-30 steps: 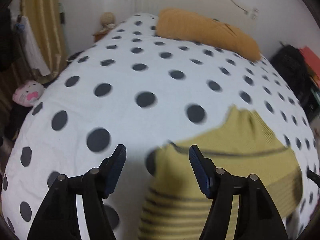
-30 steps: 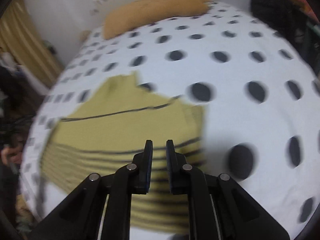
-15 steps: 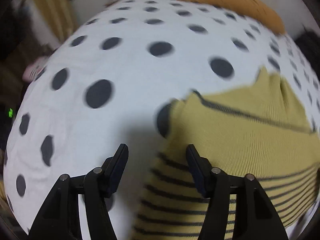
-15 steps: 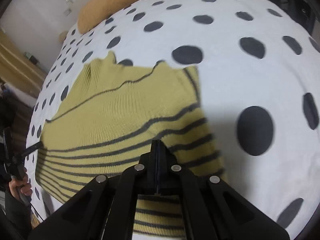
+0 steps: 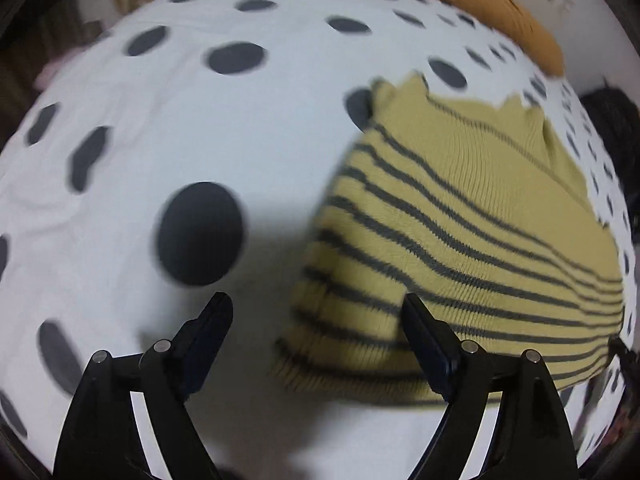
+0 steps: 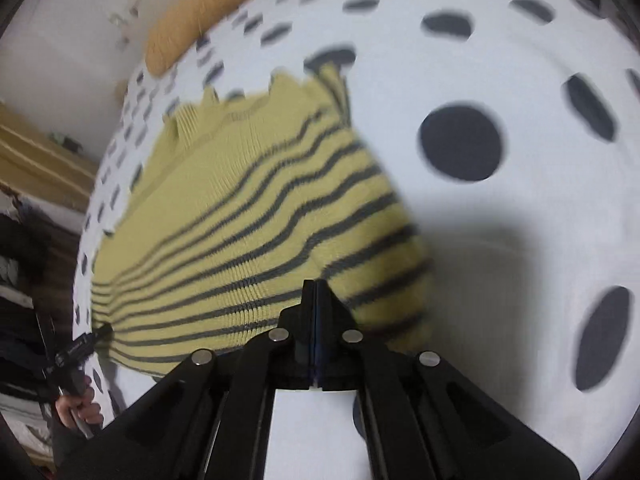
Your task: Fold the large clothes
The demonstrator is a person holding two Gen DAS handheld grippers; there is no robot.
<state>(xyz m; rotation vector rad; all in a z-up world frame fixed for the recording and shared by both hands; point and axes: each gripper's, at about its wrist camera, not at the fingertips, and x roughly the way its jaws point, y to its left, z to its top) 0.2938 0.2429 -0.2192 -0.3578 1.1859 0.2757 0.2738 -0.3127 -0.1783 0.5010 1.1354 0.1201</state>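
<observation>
A mustard-yellow sweater (image 5: 460, 232) with dark grey stripes lies folded on the bed, its striped lower part nearest both cameras. My left gripper (image 5: 316, 300) hangs low over the sweater's near left corner. Its jaws are opening wide, and that corner lies between them untouched. My right gripper (image 6: 316, 286) points down at the sweater (image 6: 248, 208) near its right front edge. Its fingers look pressed together and are just starting to part, with no fabric visible between them. The left gripper (image 6: 80, 350) and the hand holding it show at the sweater's far left corner.
The bed cover (image 5: 140, 200) is white with large dark dots and spreads wide on both sides of the sweater (image 6: 540, 240). An orange pillow (image 5: 480, 8) lies at the head of the bed. A dark bag (image 5: 612, 128) sits beyond the right edge.
Both grippers have come down closer to the bed and the sweater fills more of each view. The left jaws spread wider. The right jaws closed their small gap.
</observation>
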